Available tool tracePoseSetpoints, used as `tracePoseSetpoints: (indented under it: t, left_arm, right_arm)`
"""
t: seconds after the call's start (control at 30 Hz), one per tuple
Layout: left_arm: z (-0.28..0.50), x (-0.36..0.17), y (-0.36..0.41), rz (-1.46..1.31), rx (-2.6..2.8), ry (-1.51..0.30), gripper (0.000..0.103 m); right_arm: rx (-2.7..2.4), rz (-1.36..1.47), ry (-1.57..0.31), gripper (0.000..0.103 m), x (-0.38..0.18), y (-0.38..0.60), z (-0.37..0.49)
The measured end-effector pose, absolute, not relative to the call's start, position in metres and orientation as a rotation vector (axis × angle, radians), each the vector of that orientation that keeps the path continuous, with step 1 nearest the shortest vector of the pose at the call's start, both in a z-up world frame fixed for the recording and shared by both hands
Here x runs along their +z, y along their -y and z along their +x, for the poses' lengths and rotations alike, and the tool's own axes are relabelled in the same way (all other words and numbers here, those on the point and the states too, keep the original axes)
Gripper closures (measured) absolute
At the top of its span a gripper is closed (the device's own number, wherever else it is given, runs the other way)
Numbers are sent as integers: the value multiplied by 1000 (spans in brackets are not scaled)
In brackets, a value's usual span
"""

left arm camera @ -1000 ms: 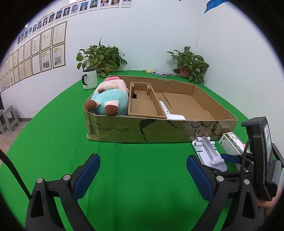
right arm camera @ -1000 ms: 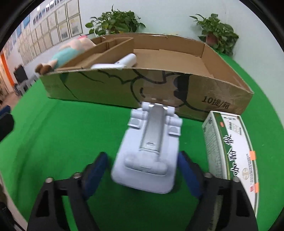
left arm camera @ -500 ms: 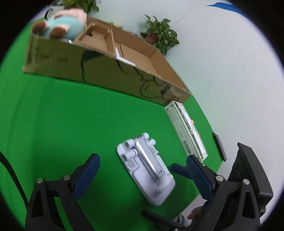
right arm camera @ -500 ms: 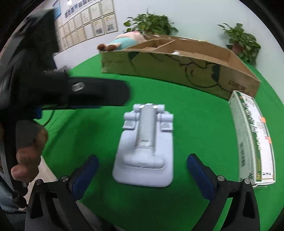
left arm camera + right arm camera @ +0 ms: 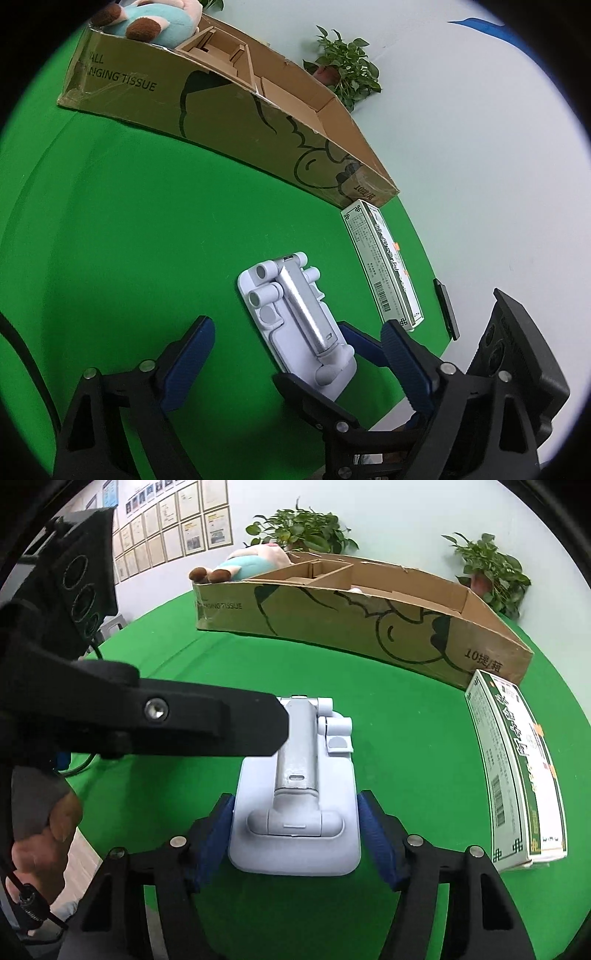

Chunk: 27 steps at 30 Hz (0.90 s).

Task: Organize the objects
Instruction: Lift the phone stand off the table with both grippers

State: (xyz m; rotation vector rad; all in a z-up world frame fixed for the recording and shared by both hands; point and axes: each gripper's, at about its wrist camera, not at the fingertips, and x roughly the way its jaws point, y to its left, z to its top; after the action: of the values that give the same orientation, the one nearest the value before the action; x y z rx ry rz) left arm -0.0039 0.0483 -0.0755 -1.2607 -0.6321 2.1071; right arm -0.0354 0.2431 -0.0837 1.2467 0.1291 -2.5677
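A: Where is the phone stand (image 5: 295,790)?
B: Low centre of the right wrist frame, flat on the green cloth (image 5: 406,738). The right gripper (image 5: 295,830) has its blue pads against both sides of the base.
A: And the left gripper (image 5: 295,354)?
B: Fingers wide apart, holding nothing. The cardboard box (image 5: 369,627) lies across the upper frame, the medicine box (image 5: 517,775) at right.

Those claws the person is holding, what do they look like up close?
Each claw is a black plastic frame with silver screw heads, ending in two fingers faced with ribbed dark blue pads. The left claw and the right claw look built alike. A black block with round recesses sits on each body, and a thin black cable trails off the left one. A bare hand grips the left claw's handle.
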Motion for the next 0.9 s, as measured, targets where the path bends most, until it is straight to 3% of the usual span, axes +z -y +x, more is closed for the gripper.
tracePoseSetpoints:
  t: [0.1, 0.27, 0.37, 0.73, 0.9]
  left_arm:
    - [0, -76, -50, -1264, 2090, 652, 17]
    - [2, -79, -62, -1291, 2073, 627, 49]
    - [4, -81, -67, -1303, 2109, 599, 59]
    - [12, -61, -72, -1195, 2120, 539, 75]
    - [21, -43, -78, -1132, 2144, 445, 78]
  right_arm:
    - [-2544, 1261, -10, 39, -81, -251, -39]
    - [-2448, 1262, 215, 39, -79, -265, -40]
    - [-2424, 1254, 254, 39, -79, -266, -38]
    - [-2447, 1223, 247, 40, -75, -267, -31]
    - [-2479, 1184, 271, 41, -68, -271, -27]
